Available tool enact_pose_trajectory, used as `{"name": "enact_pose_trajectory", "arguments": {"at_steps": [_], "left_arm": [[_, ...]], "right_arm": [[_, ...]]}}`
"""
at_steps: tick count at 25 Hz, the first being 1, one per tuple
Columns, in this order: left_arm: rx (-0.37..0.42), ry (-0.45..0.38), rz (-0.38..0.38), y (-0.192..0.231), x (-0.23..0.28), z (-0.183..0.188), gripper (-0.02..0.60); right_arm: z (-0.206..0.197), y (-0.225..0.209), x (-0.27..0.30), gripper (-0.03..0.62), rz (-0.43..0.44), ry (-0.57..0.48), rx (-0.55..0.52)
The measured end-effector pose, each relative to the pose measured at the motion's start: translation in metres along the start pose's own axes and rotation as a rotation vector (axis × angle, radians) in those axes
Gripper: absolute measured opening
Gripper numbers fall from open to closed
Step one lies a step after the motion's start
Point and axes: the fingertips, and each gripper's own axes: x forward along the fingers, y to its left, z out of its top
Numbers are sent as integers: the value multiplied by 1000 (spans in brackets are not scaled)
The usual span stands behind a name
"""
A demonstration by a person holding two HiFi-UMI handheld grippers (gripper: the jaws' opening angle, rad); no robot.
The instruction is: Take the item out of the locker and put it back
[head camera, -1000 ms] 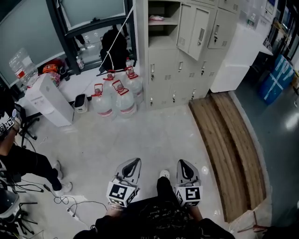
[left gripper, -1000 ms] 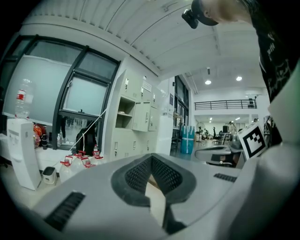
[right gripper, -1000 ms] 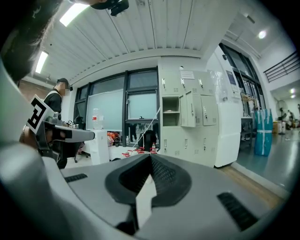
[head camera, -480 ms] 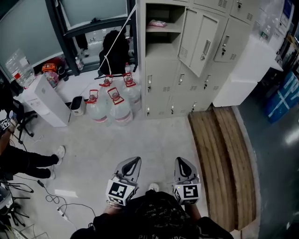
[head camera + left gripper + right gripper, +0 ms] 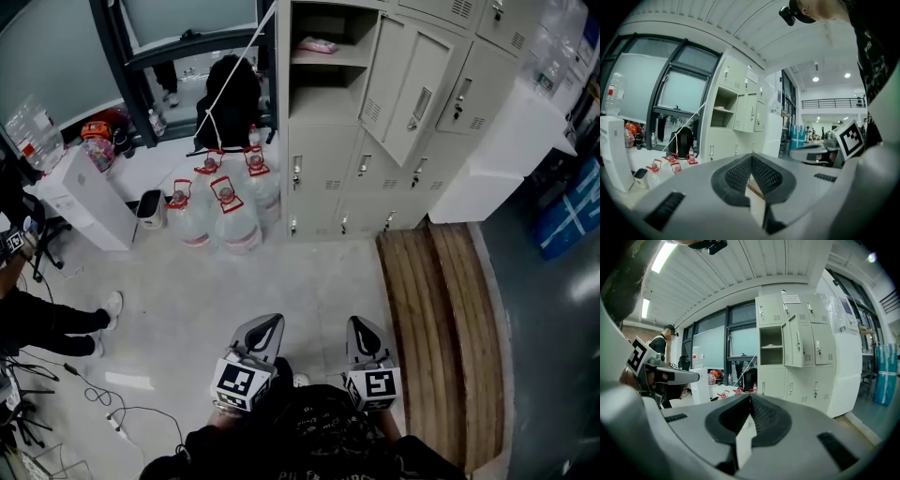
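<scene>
A bank of cream metal lockers (image 5: 337, 141) stands ahead across the floor. One upper compartment is open, its door (image 5: 412, 89) swung out to the right. On the shelf inside lies a small pink item (image 5: 319, 44). My left gripper (image 5: 265, 330) and right gripper (image 5: 361, 330) are held side by side low in the head view, far short of the lockers. Both are shut with nothing between the jaws. The open compartment (image 5: 771, 345) shows past my right gripper (image 5: 750, 395) in its own view. The lockers (image 5: 724, 110) show beyond my left gripper (image 5: 751, 157).
Several large water jugs (image 5: 225, 202) stand on the floor left of the lockers, with a white water dispenser (image 5: 80, 197) further left. Wooden planks (image 5: 441, 319) lie along the right. A seated person's leg (image 5: 56, 319) and floor cables (image 5: 112, 412) are at the left.
The view has drawn closer to the lockers, which now sit lower and larger. Both grippers keep the same pose. The person's leg at the left has shifted.
</scene>
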Motion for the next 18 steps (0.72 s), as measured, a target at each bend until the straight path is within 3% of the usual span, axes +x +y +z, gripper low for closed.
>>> {"name": "enact_pose_trajectory", "arguments": {"at_steps": [10, 18], "left_arm": [[20, -25, -82, 30, 70, 13, 8], [31, -18, -101, 99, 131, 34, 8]], "right_arm": [[22, -25, 54, 5, -33, -36, -21], [56, -41, 135, 5, -67, -42, -17]]}}
